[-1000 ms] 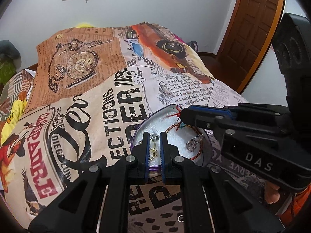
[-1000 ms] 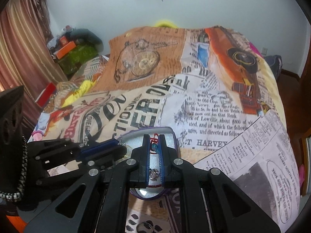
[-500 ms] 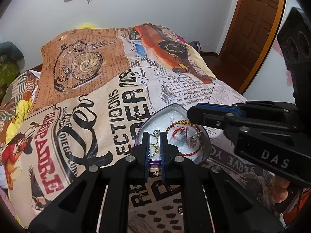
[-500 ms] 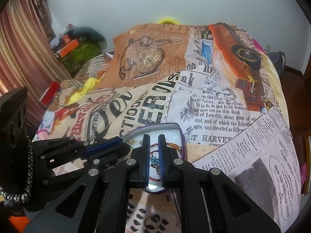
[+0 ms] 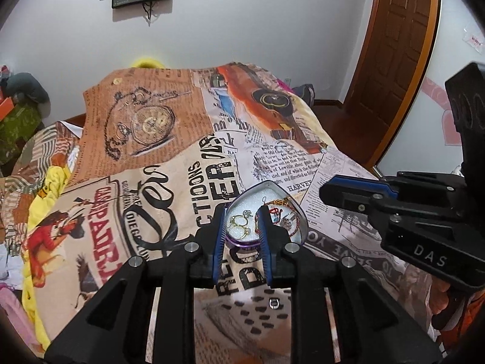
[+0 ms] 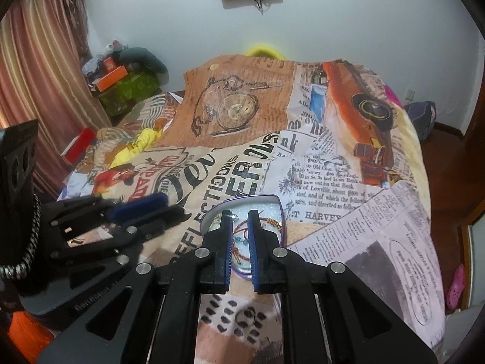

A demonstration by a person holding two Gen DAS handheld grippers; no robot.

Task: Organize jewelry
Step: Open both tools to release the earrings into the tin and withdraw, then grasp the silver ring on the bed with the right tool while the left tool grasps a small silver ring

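Note:
A heart-shaped tin (image 5: 298, 212) with white foam lies on the printed bedspread; it also shows in the right wrist view (image 6: 280, 212). In it lie gold earrings (image 5: 239, 223) and a red and gold bracelet (image 5: 286, 209). My left gripper (image 5: 242, 212) is open and empty, raised over the tin's near edge. My right gripper (image 6: 240, 216) is open and empty above the tin; it also shows in the left wrist view (image 5: 342, 192). A silver ring (image 6: 247, 317) lies on the bedspread near me, also visible in the left wrist view (image 5: 274, 303).
The bedspread (image 5: 151, 157) covers the whole bed. A yellow cloth (image 5: 54, 182) lies at its left edge. Boxes and a green bag (image 6: 127, 88) are piled by the curtain. A wooden door (image 5: 400, 45) stands at the right.
Both grippers opened and pulled back and up from the tin. The earrings and bracelet now lie loose in the tin.

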